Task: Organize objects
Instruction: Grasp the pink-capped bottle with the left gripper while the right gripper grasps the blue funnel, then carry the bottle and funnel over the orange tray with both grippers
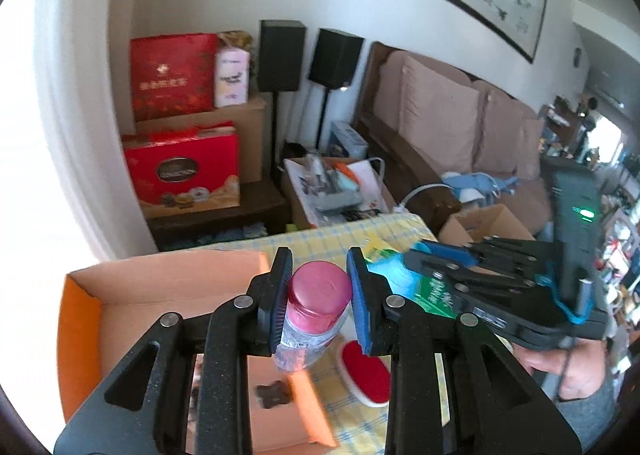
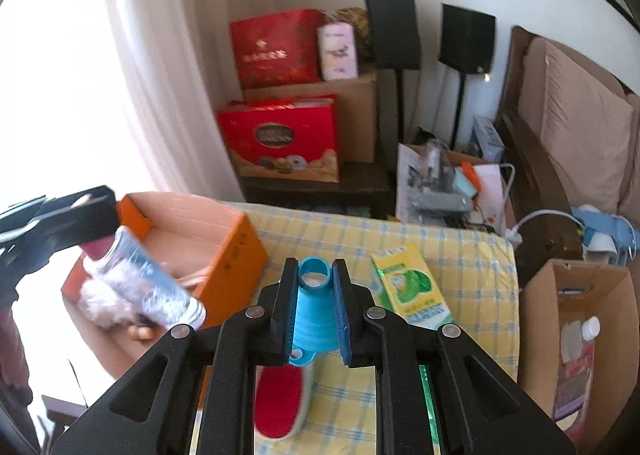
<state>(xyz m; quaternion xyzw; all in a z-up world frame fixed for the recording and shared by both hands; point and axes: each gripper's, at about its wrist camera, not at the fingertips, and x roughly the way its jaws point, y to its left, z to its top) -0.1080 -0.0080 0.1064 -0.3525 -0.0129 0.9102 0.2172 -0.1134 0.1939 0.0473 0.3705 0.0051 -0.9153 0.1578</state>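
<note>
My left gripper (image 1: 319, 295) is shut on a clear bottle with a pink cap (image 1: 316, 297) and holds it above the edge of an open orange cardboard box (image 1: 80, 319). The same bottle (image 2: 148, 283) shows in the right wrist view, tilted over the box (image 2: 236, 251). My right gripper (image 2: 315, 309) is shut on a light blue funnel (image 2: 314, 311) above the yellow checked tablecloth (image 2: 472, 267). A red oval brush (image 2: 280, 403) lies on the cloth below it, also seen in the left wrist view (image 1: 366, 371). A green and yellow packet (image 2: 412, 291) lies on the cloth.
An open brown carton (image 2: 576, 319) with a bottle inside stands right of the table. Red gift boxes (image 2: 280, 135), two black speakers (image 2: 394, 31), a cluttered box (image 2: 440, 183) and a sofa (image 1: 460, 123) lie beyond the table. A dark small object (image 1: 274, 395) lies inside the orange box.
</note>
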